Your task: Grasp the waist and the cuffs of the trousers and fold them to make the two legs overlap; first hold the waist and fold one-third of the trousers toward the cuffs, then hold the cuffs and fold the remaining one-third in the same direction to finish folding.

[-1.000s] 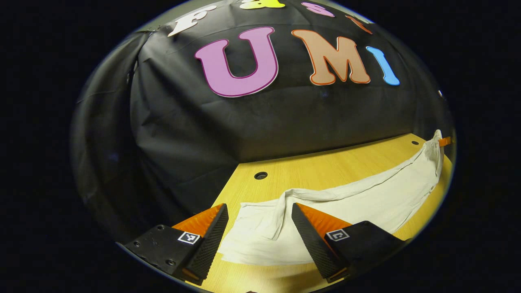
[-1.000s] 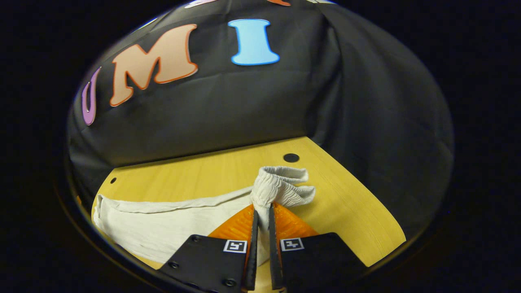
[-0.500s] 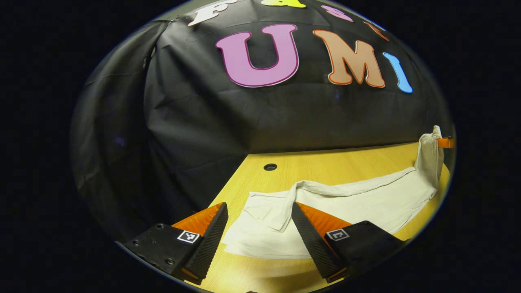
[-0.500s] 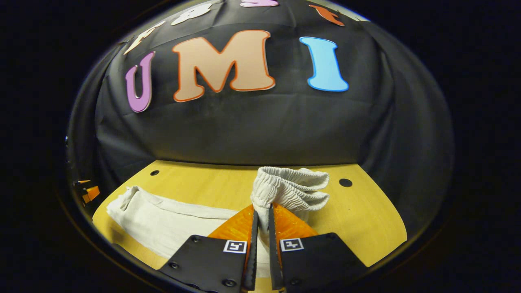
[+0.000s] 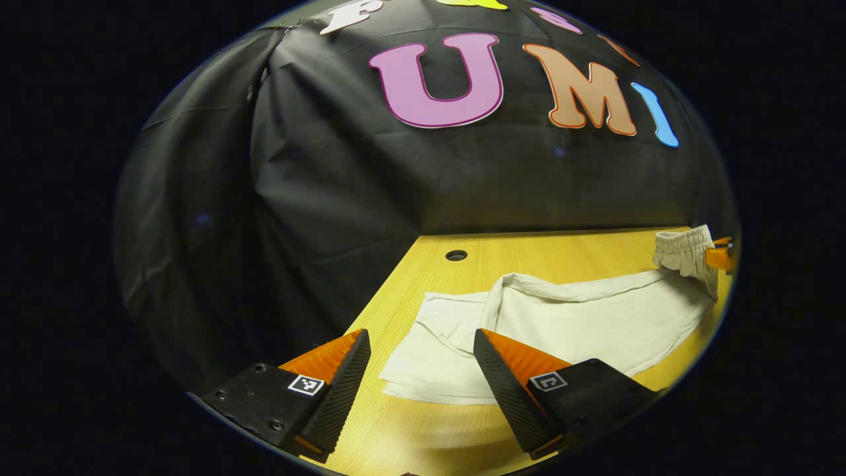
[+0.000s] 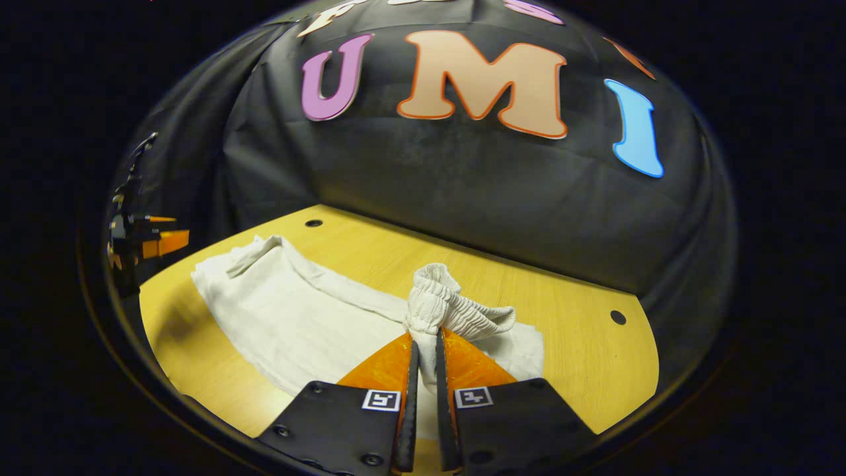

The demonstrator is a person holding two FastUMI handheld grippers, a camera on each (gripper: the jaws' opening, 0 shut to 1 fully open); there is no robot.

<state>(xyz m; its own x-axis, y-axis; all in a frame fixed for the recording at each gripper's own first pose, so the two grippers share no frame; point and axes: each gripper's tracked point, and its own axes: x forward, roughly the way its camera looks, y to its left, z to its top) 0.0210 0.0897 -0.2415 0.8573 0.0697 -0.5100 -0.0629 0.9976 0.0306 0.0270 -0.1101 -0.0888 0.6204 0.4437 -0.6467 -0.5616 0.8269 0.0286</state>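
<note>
Since a second ago the right gripper (image 6: 423,344) has carried the elastic waist (image 6: 449,307) up and over toward the cuff end, so cloth now lies flat under and beyond its jaws, while the left gripper (image 5: 421,350) has backed slightly off the cuffs (image 5: 436,360). Right jaws are pinched together on the bunched waist, which sprouts just ahead of the tips; left jaws stand wide apart with nothing between them, the cuffs lying on the table (image 5: 423,277) just ahead of and between the tips. Pale trousers (image 5: 581,317) stretch from there to the far right of the left gripper view, where the waist hangs lifted. My judgement: the first third-fold is under way. Risks: only a small bunch of waistband is clamped, so the far corner may sag and land crooked; dragging sideways could pull the overlapped legs apart; with the cuffs unpinned, the whole garment may slide along the smooth wood.
</note>
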